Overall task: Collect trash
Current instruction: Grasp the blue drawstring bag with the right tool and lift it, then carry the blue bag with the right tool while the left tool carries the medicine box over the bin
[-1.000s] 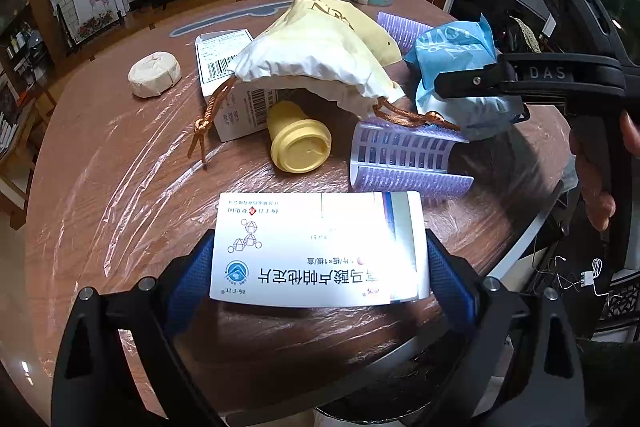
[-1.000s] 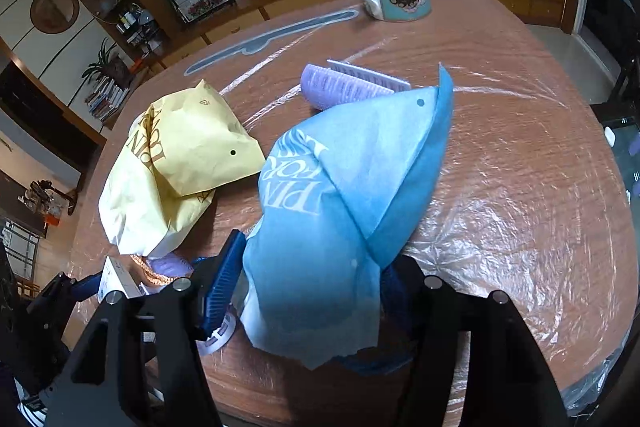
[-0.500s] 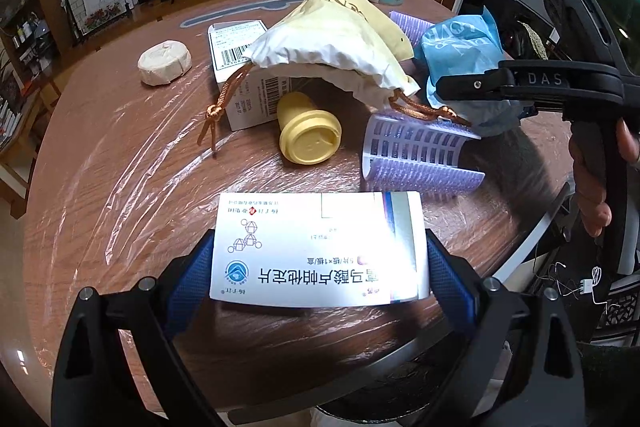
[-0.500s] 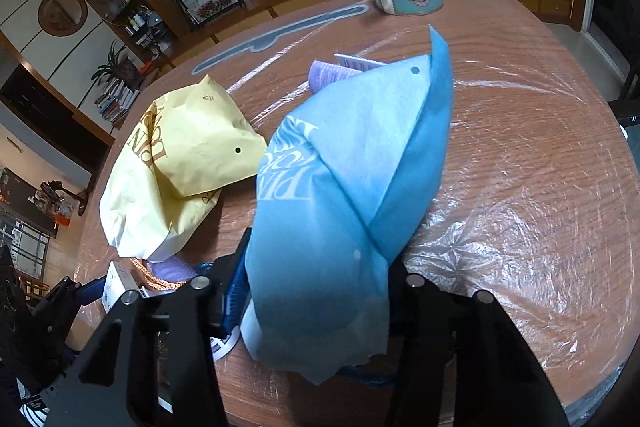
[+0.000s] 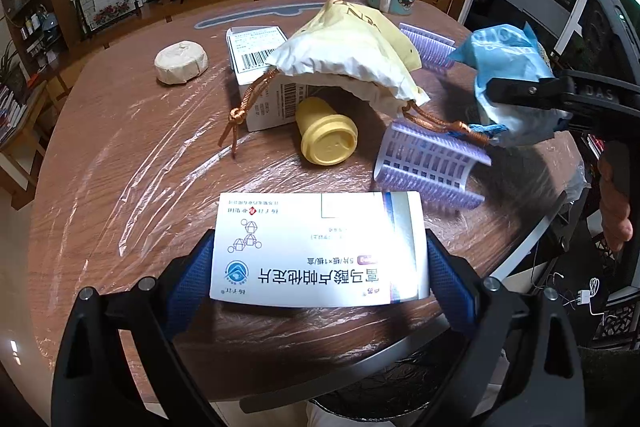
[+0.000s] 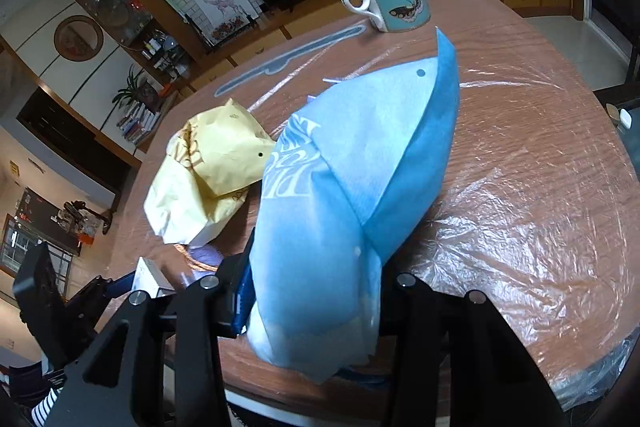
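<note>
Right wrist view: your right gripper [image 6: 316, 291] has just closed on the blue bag [image 6: 352, 195], now lifted; left gripper [image 5: 320, 263] clamps the medicine box [image 5: 320, 251].

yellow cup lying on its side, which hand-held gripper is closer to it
Left. The left hand-held gripper, shut on the white medicine box, sits just in front of the yellow cup. The right hand-held gripper, clamping the blue bag, is farther off beyond the purple roller.

Dim indoor light, glare on plastic film [image 6: 520, 211], fisheye-bent edges
</note>
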### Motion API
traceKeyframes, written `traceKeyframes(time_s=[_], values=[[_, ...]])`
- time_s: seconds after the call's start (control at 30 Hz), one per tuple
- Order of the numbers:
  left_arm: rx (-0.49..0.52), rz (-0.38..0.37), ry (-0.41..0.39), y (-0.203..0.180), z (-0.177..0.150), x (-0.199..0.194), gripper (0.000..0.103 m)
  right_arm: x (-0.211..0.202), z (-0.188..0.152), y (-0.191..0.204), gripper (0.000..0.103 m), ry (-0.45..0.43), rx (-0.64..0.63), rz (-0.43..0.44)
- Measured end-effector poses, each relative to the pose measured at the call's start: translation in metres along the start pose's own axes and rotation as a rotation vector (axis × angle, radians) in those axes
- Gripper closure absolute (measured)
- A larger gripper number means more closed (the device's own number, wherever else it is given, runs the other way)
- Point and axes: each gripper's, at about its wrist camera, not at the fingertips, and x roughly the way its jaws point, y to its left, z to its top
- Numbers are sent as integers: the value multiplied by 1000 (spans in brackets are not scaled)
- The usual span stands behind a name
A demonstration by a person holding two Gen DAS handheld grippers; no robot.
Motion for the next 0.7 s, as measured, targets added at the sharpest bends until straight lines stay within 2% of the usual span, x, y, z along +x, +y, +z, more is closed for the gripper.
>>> traceKeyframes(time_s=[0.27,0.37,0.7], values=[[-5,9,-19,0,0,-8,6,-26,-9,11,60,-34,-39,2],[-14,10,-18,1,-2,-7,6,-32,-6,13,60,-64,-54,-24],[-31,19,-38,4,-3,-18,6,-63,9,8,60,-144,-43,-23]])
